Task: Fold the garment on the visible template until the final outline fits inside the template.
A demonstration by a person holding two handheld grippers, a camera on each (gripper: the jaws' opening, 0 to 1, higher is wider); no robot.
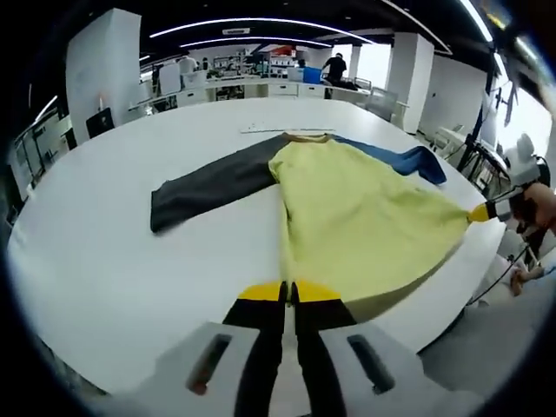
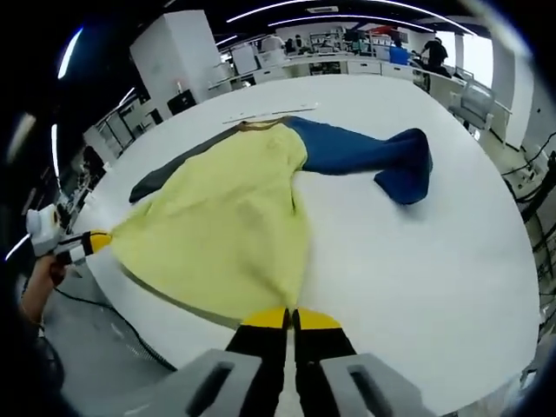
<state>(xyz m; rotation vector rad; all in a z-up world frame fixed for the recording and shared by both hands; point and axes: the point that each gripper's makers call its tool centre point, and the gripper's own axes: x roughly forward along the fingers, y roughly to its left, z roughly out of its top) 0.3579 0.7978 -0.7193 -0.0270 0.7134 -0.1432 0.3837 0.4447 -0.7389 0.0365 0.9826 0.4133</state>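
Observation:
A garment with a yellow body (image 1: 347, 217) lies spread on the white table (image 1: 104, 261), collar at the far end. Its dark grey sleeve (image 1: 208, 187) reaches left and its blue sleeve (image 1: 408, 161) reaches right. My left gripper (image 1: 289, 293) is shut on the yellow hem at the near edge. My right gripper (image 1: 483, 213) comes in from the right, shut on the hem's other corner and pulling it taut. In the right gripper view the yellow body (image 2: 217, 217) and blue sleeve (image 2: 373, 156) show, with my right gripper (image 2: 291, 319) shut on the hem and the left gripper (image 2: 94, 242) at the left corner.
A thin pale strip (image 1: 278, 129) lies on the table just beyond the collar, also seen as the strip (image 2: 269, 113). The table's near edge runs under the hem, with floor and cables (image 2: 104, 313) below. Desks, chairs and a person (image 1: 334, 68) stand far behind.

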